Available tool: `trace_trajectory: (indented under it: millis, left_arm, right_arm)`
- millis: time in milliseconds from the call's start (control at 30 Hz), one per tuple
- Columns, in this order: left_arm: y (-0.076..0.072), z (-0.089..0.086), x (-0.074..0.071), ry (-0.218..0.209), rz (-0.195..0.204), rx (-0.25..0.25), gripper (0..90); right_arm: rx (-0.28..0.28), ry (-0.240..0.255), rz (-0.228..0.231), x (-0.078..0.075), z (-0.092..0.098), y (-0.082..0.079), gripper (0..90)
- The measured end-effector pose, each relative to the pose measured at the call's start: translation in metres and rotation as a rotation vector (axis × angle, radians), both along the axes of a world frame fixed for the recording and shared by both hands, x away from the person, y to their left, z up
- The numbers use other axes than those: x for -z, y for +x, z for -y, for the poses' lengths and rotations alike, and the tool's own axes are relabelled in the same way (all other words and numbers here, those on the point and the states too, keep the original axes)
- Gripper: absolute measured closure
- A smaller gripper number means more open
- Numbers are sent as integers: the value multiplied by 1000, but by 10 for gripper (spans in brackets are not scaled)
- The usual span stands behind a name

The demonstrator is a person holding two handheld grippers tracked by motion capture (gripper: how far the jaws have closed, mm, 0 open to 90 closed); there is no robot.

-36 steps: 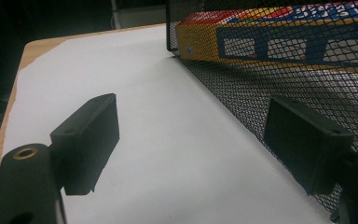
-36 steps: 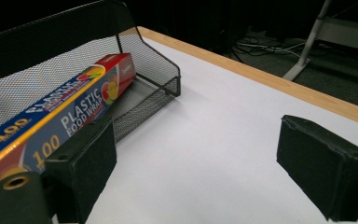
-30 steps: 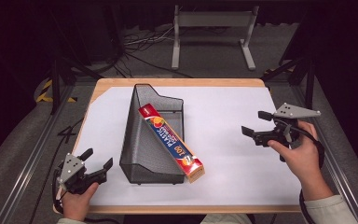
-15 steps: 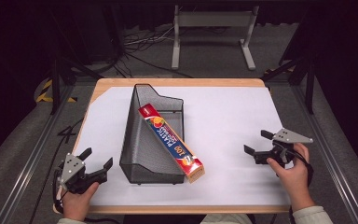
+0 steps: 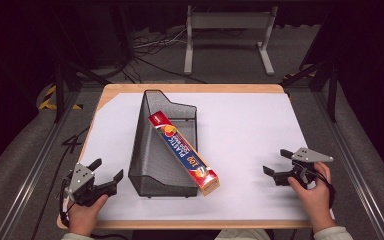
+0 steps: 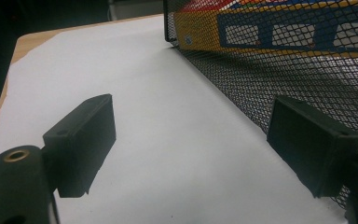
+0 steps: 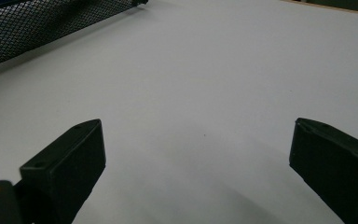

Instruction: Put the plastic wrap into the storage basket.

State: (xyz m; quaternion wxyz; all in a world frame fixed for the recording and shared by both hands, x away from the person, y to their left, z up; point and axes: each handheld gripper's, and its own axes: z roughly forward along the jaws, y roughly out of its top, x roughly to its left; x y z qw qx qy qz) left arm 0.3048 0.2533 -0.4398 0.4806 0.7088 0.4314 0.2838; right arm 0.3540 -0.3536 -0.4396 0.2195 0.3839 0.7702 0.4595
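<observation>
From the high view, a black mesh bin [image 5: 155, 150] stands on a white sheet [image 5: 240, 135] that covers a wooden table [image 5: 190, 88]. A long foil box [image 5: 182, 152], red and blue with an orange end, lies slantwise in the bin, its far end down inside and its near end jutting over the bin's low front edge, close above the sheet. At the near left corner of the table a hand [image 5: 84, 216] holds the left gripper [image 5: 107, 170], its jaws spread with nothing between them, pointing toward the bin and just short of its near left corner. At the near right another hand [image 5: 312, 192] holds the right gripper [image 5: 276, 162] low over the sheet, jaws likewise apart and empty, well away from the bin and the box.

Along the left gripper [image 6: 191, 140] in its own view, the two black jaws stand wide apart over the bare sheet [image 6: 168, 140]. The bin's mesh wall [image 6: 279, 79] runs just behind the right-hand jaw, and the box [image 6: 279, 32] shows through the mesh near the top.

Along the right gripper [image 7: 196, 163] in its own view, the jaws are spread wide over the plain sheet [image 7: 205, 84], holding nothing. A corner of the bin [image 7: 42, 21] sits at the upper left, well apart from the jaws.
</observation>
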Motion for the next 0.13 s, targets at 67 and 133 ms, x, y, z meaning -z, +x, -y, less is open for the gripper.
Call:
trace_trajectory:
  millis: [67,133]
  left_arm:
    - [0,0,0,1,-5,-1,162]
    - [0,0,1,1,-9,0,160]
  right_arm:
    - [2,5,-5,0,0,0,38]
    - [4,6,-4,0,1,1,39]
